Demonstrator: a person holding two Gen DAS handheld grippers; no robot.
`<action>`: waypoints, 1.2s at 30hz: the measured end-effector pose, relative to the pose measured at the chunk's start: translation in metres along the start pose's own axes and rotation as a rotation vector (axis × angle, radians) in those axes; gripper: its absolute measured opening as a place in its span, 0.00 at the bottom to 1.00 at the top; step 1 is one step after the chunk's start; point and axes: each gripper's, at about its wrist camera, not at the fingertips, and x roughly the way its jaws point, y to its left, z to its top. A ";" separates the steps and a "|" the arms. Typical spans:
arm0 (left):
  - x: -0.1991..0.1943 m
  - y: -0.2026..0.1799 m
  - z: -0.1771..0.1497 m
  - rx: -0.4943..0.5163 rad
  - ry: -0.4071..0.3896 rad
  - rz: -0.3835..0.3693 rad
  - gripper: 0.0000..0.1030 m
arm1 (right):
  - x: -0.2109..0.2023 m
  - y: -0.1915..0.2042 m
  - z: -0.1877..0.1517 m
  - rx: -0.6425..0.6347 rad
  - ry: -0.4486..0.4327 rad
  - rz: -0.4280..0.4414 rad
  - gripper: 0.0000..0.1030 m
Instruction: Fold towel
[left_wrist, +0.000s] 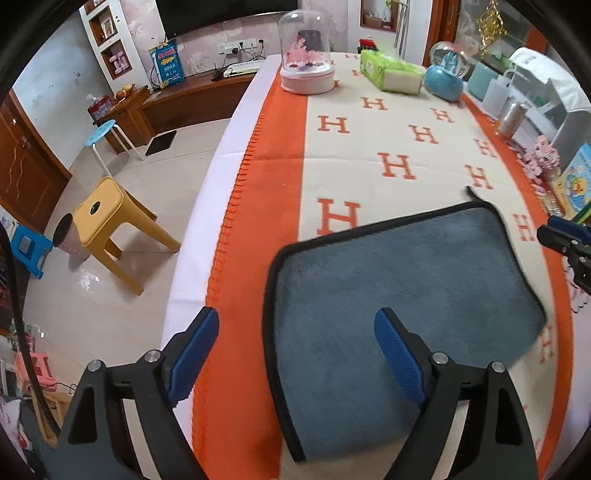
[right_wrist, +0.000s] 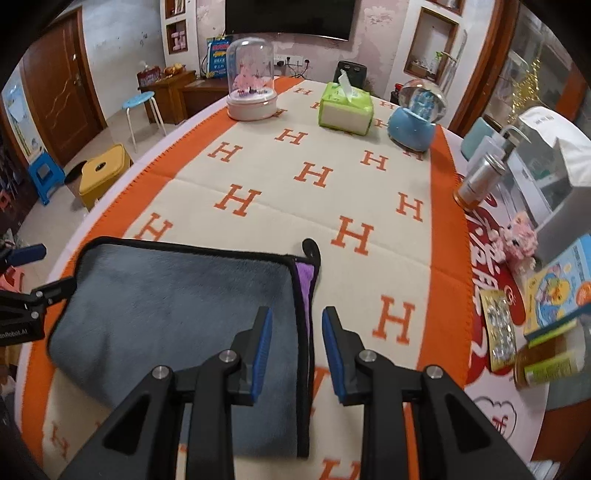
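The towel (right_wrist: 177, 314) lies flat on the orange-and-cream cloth (right_wrist: 295, 184), on the near side of the tissue box (right_wrist: 345, 109), and it looks already doubled: a purple underside (right_wrist: 308, 291) peeks out along its right edge, and a small black hang loop (right_wrist: 311, 248) curls at the corner toward the tissue box.

Both grippers stand released and hold nothing. The left gripper (left_wrist: 297, 354) hovers over the towel's left edge, one finger above the grey pile, the other above the orange border. The right gripper (right_wrist: 297, 345) straddles the towel's right edge, jaws apart with the black hem between them.

My judgement is that one fold is done and a second is about to begin, or the fold is being squared. The next move calls for lowering onto the hem, pinching both layers together, and carrying them over evenly so the purple side stays hidden.
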 end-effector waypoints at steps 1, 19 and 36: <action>-0.006 -0.002 -0.004 -0.002 -0.004 -0.004 0.84 | -0.008 -0.001 -0.004 0.008 -0.006 0.007 0.27; -0.117 -0.043 -0.058 -0.042 -0.076 -0.107 0.99 | -0.113 -0.010 -0.071 0.115 -0.062 0.037 0.40; -0.204 -0.079 -0.096 -0.025 -0.216 -0.078 0.99 | -0.187 -0.016 -0.116 0.187 -0.126 0.019 0.40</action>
